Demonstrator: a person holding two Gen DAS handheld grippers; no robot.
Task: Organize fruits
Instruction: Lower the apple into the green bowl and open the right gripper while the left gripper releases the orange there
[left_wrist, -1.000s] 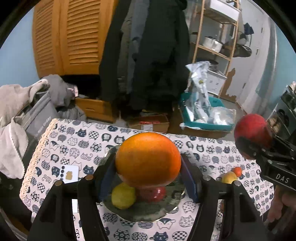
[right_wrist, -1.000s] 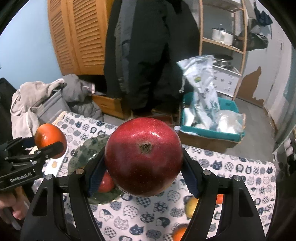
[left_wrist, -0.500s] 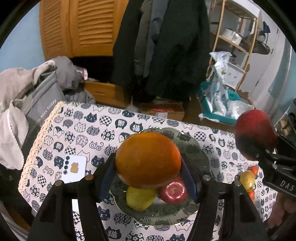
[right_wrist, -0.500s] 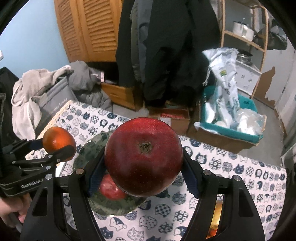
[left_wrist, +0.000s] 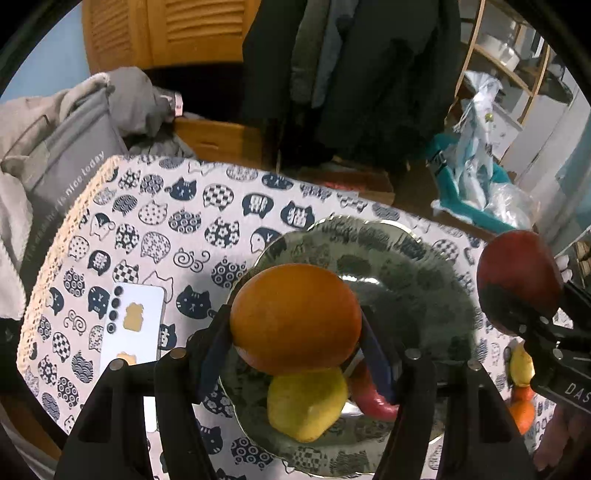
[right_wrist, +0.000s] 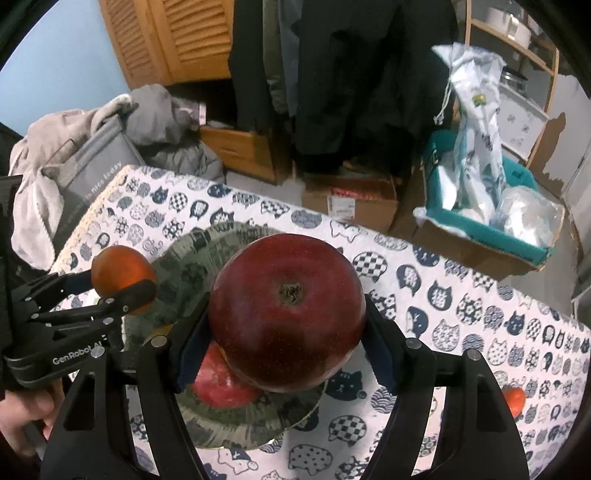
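Note:
My left gripper (left_wrist: 295, 343) is shut on an orange (left_wrist: 295, 317) and holds it above the near side of a dark patterned plate (left_wrist: 413, 269). On the plate lie a yellow fruit (left_wrist: 306, 404) and a red apple (left_wrist: 371, 397). My right gripper (right_wrist: 286, 350) is shut on a large dark red apple (right_wrist: 286, 314), held above the plate's right part (right_wrist: 207, 247); the red apple on the plate (right_wrist: 218, 380) shows beneath. The right gripper's apple (left_wrist: 517, 280) shows at the right in the left wrist view; the left gripper's orange (right_wrist: 122, 277) shows at the left in the right wrist view.
A white phone (left_wrist: 129, 332) lies on the cat-print tablecloth (left_wrist: 166, 221) left of the plate. Loose fruits (left_wrist: 522, 384) lie to the plate's right; a small orange one (right_wrist: 515, 398) shows at right. Clothes and a grey bag (left_wrist: 62, 162) crowd the table's left edge.
Both grippers have moved forward and down over the plate with their fruits still held. The plate now looks larger and closer in both views.

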